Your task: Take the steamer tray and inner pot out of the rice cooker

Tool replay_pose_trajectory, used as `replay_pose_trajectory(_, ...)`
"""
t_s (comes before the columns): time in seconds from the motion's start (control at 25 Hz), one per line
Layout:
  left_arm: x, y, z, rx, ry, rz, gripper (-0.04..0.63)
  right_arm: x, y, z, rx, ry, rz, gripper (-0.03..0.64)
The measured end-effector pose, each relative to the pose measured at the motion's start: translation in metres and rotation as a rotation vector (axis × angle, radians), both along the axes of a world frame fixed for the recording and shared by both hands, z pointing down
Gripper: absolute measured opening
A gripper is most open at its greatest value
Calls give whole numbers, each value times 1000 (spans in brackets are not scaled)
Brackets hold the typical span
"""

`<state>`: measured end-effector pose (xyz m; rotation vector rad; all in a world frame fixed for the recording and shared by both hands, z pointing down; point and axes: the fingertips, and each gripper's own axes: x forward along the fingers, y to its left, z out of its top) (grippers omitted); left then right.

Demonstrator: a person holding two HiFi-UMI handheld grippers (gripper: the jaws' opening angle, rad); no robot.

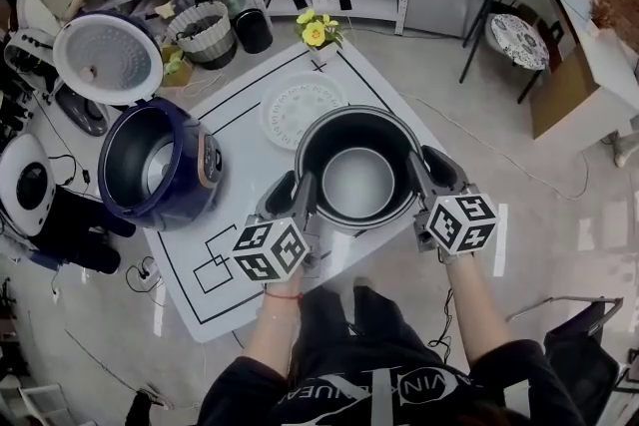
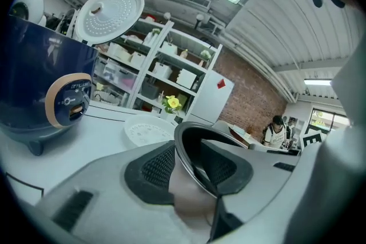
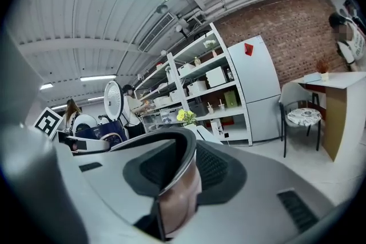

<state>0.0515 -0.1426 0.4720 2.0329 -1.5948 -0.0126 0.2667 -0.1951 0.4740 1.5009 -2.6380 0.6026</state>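
The dark inner pot (image 1: 357,170) is over the middle of the white table (image 1: 240,309), right of the rice cooker, and I cannot tell whether it rests on the table. My left gripper (image 1: 305,200) is shut on its left rim, and my right gripper (image 1: 419,180) is shut on its right rim. In the left gripper view the pot rim (image 2: 194,140) runs between the pads of the left gripper (image 2: 191,168). The right gripper (image 3: 183,171) likewise clamps the rim (image 3: 180,163). The white steamer tray (image 1: 300,105) lies on the table behind the pot. At the left stands the blue rice cooker (image 1: 150,165), empty, with its lid (image 1: 108,57) up.
Yellow flowers (image 1: 318,28) and a woven basket (image 1: 205,33) stand at the table's far edge. Another white cooker (image 1: 30,185) sits at the far left. Shelves run along the back, with a chair (image 1: 519,25) and a desk to the right. People stand in the background.
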Motion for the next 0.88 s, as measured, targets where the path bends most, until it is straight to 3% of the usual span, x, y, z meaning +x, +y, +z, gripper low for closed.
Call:
replay_pose_trajectory(0.24,-9,1,-14,97,-78,0,129,1,2,-17,74,48,-25,100)
replay_pose_trajectory(0.56,-31,4,-54,219,-205,-31,49,-8,13,-65,208,58,-94,40)
replay_pose_trajectory(0.88,-38,7,-96,304,-237,-37,18,-14,19,-101,262,34,-140,3)
